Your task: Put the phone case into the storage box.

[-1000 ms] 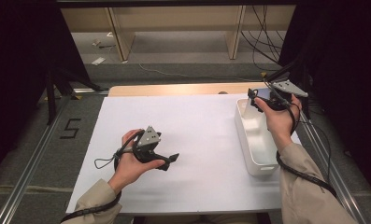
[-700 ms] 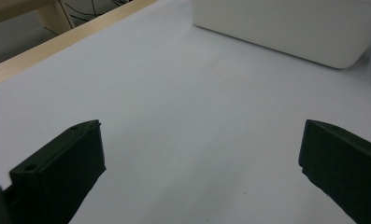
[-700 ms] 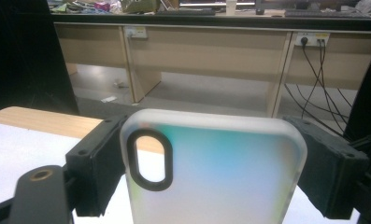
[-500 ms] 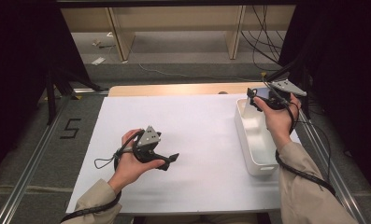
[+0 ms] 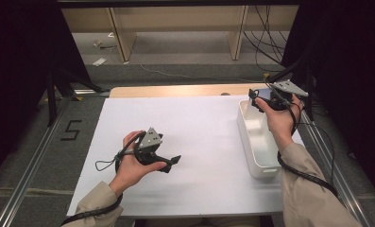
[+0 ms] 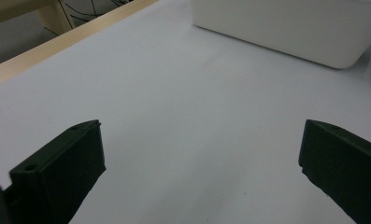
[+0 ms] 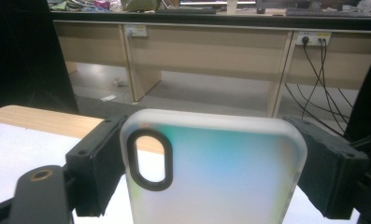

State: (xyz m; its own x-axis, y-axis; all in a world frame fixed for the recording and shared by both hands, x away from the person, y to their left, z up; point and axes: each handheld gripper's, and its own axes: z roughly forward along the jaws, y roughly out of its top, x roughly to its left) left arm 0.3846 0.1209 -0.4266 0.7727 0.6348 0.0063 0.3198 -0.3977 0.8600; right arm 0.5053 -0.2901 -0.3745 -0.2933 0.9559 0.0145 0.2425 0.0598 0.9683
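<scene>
My right gripper (image 5: 257, 100) hovers over the far end of a white bin (image 5: 249, 142) at the table's right side. Its jaws are shut on a translucent, pale iridescent phone case (image 7: 220, 172) with an oval camera cutout at its upper left. The right gripper (image 7: 209, 129) clamps the case by its two long sides and holds it upright. My left gripper (image 5: 172, 161) rests low on the white table sheet (image 5: 199, 127) at the front left, pointing right. In the left gripper view, the left gripper (image 6: 199, 133) stands open with bare sheet between its jaws, the bin (image 6: 286, 28) farther off.
A wooden strip (image 5: 175, 91) edges the table's far side. Beyond it are a grey floor, wooden desk legs and hanging cables (image 7: 314, 79). Metal rails (image 5: 29, 179) run along both sides of the table, and dark curtains flank the scene.
</scene>
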